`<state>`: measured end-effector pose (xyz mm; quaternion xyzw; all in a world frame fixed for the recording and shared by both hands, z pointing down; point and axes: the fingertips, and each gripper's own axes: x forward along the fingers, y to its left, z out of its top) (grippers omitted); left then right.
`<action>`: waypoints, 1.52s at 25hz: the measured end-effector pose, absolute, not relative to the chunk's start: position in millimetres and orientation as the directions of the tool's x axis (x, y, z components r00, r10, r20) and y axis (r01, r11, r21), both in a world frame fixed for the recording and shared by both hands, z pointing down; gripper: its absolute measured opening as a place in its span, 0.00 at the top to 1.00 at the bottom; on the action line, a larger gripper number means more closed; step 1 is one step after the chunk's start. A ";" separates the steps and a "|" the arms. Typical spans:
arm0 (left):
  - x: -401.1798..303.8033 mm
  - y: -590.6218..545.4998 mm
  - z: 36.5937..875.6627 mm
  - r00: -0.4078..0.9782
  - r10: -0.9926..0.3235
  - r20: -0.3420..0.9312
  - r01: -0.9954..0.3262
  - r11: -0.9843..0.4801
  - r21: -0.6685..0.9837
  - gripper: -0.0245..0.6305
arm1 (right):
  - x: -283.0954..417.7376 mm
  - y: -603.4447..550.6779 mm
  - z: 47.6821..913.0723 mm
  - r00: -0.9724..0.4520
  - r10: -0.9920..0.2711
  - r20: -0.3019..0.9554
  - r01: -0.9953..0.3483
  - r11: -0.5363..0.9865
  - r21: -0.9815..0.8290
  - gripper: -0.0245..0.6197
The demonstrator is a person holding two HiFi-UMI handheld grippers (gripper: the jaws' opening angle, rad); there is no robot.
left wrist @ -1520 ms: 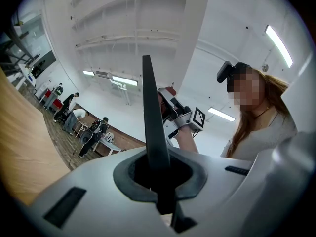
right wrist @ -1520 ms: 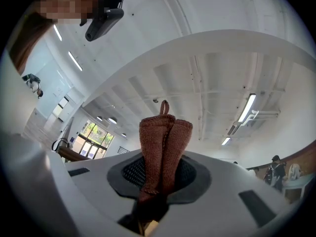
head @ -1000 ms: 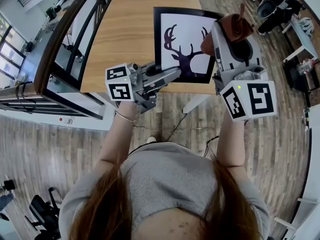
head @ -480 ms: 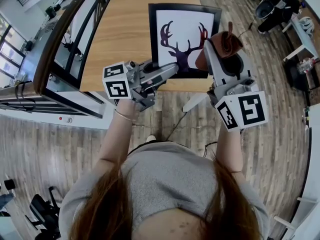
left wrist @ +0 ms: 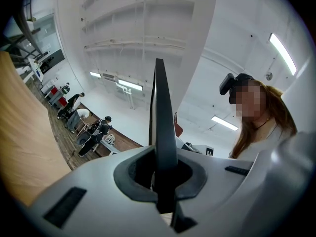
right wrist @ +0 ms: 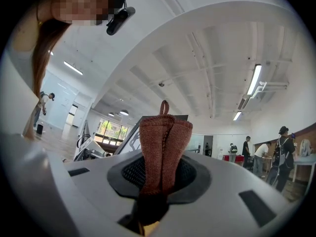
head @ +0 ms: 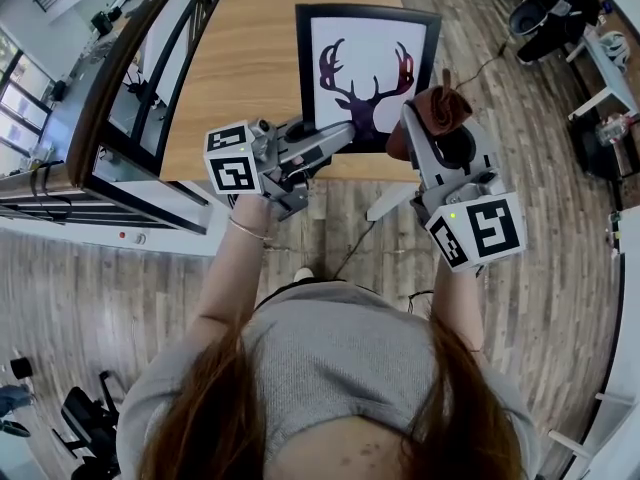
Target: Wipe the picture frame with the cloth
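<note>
A long wooden table [head: 250, 68] runs away from the person, who stands at its near end with a pair of tongs in each hand. Over that near end is the picture frame [head: 365, 73], black-edged, with a dark stag's head and antlers on a white sheet. It is raised and tilted toward the person rather than lying flat, and its lower edge hangs over the table's near edge.

The left tongs [head: 342, 136] reach in from the left and are clenched on the frame near its lower left. The left gripper view shows this plainly: the frame [left wrist: 160, 112] rises edge-on out of the tongs [left wrist: 160, 181] as a thin dark blade, pinched tight between the two pads.

The right tongs [head: 418, 128] stand at the frame's lower right corner and grip the cloth [head: 440, 108], a rust-brown knitted piece bunched into a wad. In the right gripper view the cloth [right wrist: 163, 142] stands up folded between the pads of those tongs [right wrist: 158, 181], with a small hanging loop at its top. A corner of the frame shows just behind it — whether cloth and frame touch, I cannot tell.
</note>
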<state>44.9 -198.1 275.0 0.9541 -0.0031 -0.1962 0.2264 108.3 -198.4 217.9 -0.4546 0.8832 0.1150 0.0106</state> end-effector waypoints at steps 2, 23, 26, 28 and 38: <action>44.8 -198.6 275.1 0.922 -0.099 -0.374 0.082 -0.894 0.441 0.93 | 108.9 -196.6 223.8 -0.593 -0.798 -0.111 -0.801 0.569 0.189 0.81; 43.8 -207.7 288.1 0.944 -0.176 -0.278 -0.024 -0.879 0.476 0.93 | 106.4 -190.3 291.5 -0.587 -0.809 0.029 -0.803 0.586 0.108 0.81; 43.9 -211.5 298.2 0.948 -0.196 -0.250 -0.047 -0.866 0.498 0.93 | 110.4 -188.9 302.7 -0.581 -0.812 0.058 -0.809 0.584 0.068 0.81; 40.1 -215.3 310.4 0.946 -0.213 -0.244 -0.053 -0.845 0.532 0.93 | 112.4 -188.7 307.5 -0.577 -0.815 0.060 -0.814 0.579 0.046 0.81; 17.6 -220.3 419.0 0.935 -0.301 -0.188 -0.048 -0.632 0.773 0.93 | 103.0 -187.4 330.4 -0.579 -0.814 0.046 -0.815 0.579 -0.013 0.81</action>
